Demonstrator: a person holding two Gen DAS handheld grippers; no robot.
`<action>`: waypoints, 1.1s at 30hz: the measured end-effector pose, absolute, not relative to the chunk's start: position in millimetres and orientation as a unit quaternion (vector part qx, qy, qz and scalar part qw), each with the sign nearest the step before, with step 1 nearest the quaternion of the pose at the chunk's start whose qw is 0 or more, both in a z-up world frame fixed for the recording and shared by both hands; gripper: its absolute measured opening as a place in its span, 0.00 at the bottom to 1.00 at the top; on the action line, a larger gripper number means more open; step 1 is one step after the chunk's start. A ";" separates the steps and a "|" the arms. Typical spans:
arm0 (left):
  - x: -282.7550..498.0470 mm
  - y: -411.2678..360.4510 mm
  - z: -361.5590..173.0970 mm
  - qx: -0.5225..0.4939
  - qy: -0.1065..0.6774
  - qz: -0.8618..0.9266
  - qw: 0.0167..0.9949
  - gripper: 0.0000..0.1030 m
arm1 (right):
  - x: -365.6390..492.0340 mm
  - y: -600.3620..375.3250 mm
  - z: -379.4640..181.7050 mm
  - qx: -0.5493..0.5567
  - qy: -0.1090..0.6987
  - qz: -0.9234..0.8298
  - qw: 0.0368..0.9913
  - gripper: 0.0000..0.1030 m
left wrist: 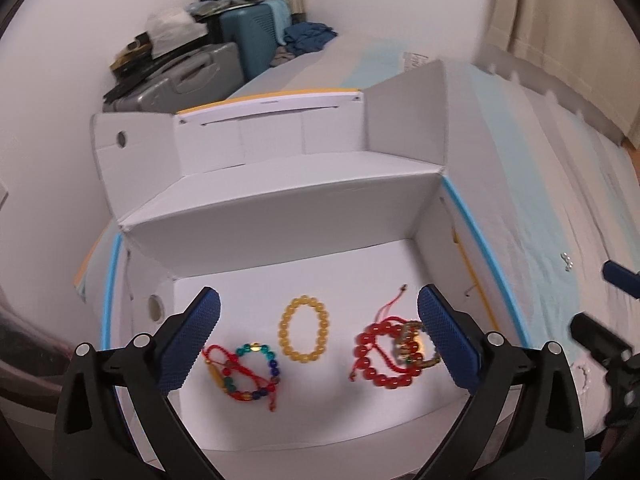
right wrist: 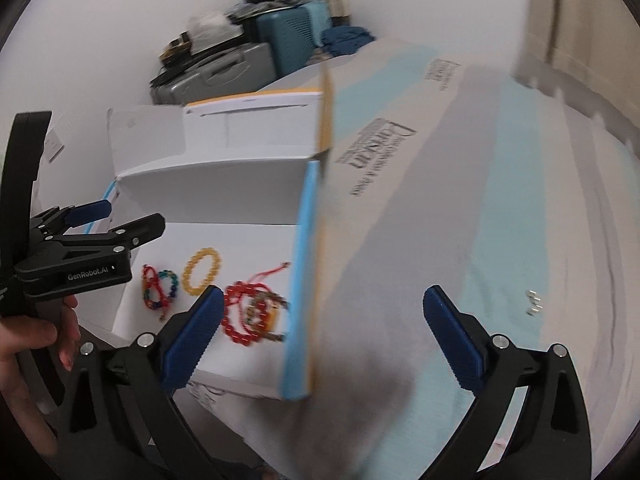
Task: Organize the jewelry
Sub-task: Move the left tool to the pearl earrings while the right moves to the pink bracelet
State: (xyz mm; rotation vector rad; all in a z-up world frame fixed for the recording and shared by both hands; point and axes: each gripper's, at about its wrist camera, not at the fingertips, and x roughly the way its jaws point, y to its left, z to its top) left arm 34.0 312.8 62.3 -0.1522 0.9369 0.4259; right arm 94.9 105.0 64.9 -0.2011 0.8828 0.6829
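Observation:
An open white cardboard box (left wrist: 280,216) holds three bracelet groups on its floor: a multicoloured bead bracelet with red cord (left wrist: 244,372), a yellow bead bracelet (left wrist: 304,328), and a red bead bracelet tangled with a gold-toned one (left wrist: 394,356). My left gripper (left wrist: 318,340) is open and empty above the box. My right gripper (right wrist: 320,332) is open and empty, over the box's right wall (right wrist: 304,280) and the bed. The bracelets also show in the right wrist view (right wrist: 200,276). A small silver piece (right wrist: 534,302) lies on the bedsheet; it also shows in the left wrist view (left wrist: 567,261).
The box sits on a bed with a pale striped sheet (right wrist: 500,200). Suitcases and piled clothes (left wrist: 208,60) stand by the far wall. The left gripper (right wrist: 100,232) and the hand holding it show in the right wrist view. The right gripper's fingers (left wrist: 620,276) show at the left view's right edge.

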 end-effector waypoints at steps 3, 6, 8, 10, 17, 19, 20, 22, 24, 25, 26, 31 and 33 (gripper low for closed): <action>42.2 299.5 61.9 -0.069 0.450 0.195 0.869 0.94 | 99.4 79.4 66.4 -0.088 0.418 0.307 0.850 0.93; 53.1 280.7 65.0 -0.060 0.449 0.179 0.874 0.94 | 105.1 48.7 66.2 -0.081 0.422 0.286 0.857 0.93; 61.4 265.9 68.2 -0.059 0.445 0.163 0.878 0.94 | 107.2 33.3 65.3 -0.077 0.424 0.276 0.859 0.93; 70.4 251.7 70.3 -0.051 0.444 0.152 0.881 0.94 | 109.8 16.7 64.7 -0.073 0.425 0.265 0.862 0.93; 99.5 198.5 67.9 -0.026 0.446 0.098 0.889 0.94 | 113.4 -35.6 58.6 -0.056 0.434 0.232 0.869 0.93; 108.8 183.3 62.4 -0.025 0.450 0.077 0.889 0.94 | 113.9 -52.0 54.5 -0.051 0.439 0.221 0.869 0.93; 113.1 176.4 59.9 -0.024 0.452 0.069 0.889 0.94 | 113.7 -59.9 52.0 -0.048 0.441 0.216 0.870 0.93; 121.8 160.9 53.7 -0.019 0.458 0.055 0.887 0.94 | 112.3 -71.7 47.0 -0.046 0.445 0.209 0.870 0.93; 127.9 148.0 49.2 -0.014 0.461 0.047 0.886 0.94 | 111.1 -84.2 41.3 -0.045 0.449 0.200 0.870 0.93; 132.0 139.9 46.4 -0.012 0.459 0.037 0.887 0.94 | 110.3 -88.7 38.7 -0.045 0.451 0.197 0.870 0.93; 135.9 133.7 43.9 -0.012 0.459 0.028 0.888 0.94 | 109.5 -94.4 35.3 -0.045 0.453 0.192 0.869 0.93; 152.7 104.4 27.7 -0.002 0.469 0.001 0.883 0.94 | 106.3 -116.2 16.2 -0.040 0.465 0.177 0.866 0.93; 159.7 94.9 23.2 -0.003 0.469 -0.003 0.883 0.94 | 104.8 -121.1 6.6 -0.039 0.472 0.172 0.863 0.93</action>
